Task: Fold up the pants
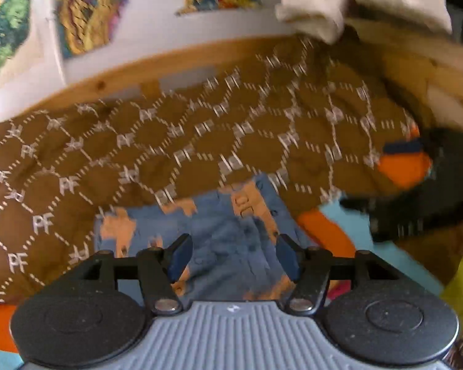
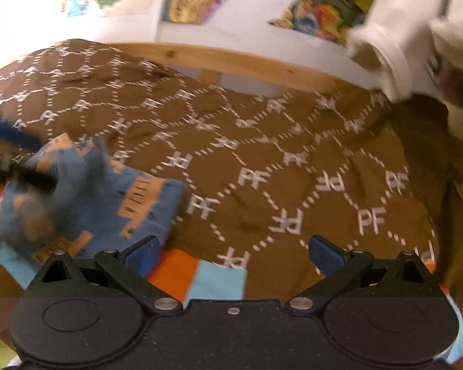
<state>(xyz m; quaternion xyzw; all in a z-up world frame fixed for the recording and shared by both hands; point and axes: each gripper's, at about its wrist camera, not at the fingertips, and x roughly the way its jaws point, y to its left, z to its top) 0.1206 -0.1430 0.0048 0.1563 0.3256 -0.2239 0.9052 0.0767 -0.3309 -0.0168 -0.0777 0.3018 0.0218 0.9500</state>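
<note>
Folded pants on the bed, both grippers empty above them.

Blue-and-tan patterned pants [image 1: 228, 231] lie in a compact bundle on the brown PF-print blanket [image 1: 182, 141], near its front edge where the striped orange-and-blue sheet [image 2: 197, 274] shows. Left gripper [image 1: 233, 257] sits right over the bundle, jaws parted, nothing between them; pants are straight ahead and just below it. Right gripper [image 2: 234, 256] has jaws spread wide, empty; pants lie off to its left, long axis running roughly across the bed. Left hand is clearly nearer. Wooden bed rail [image 2: 231, 58] beyond, blurry. Fold looks nearly done.
</note>
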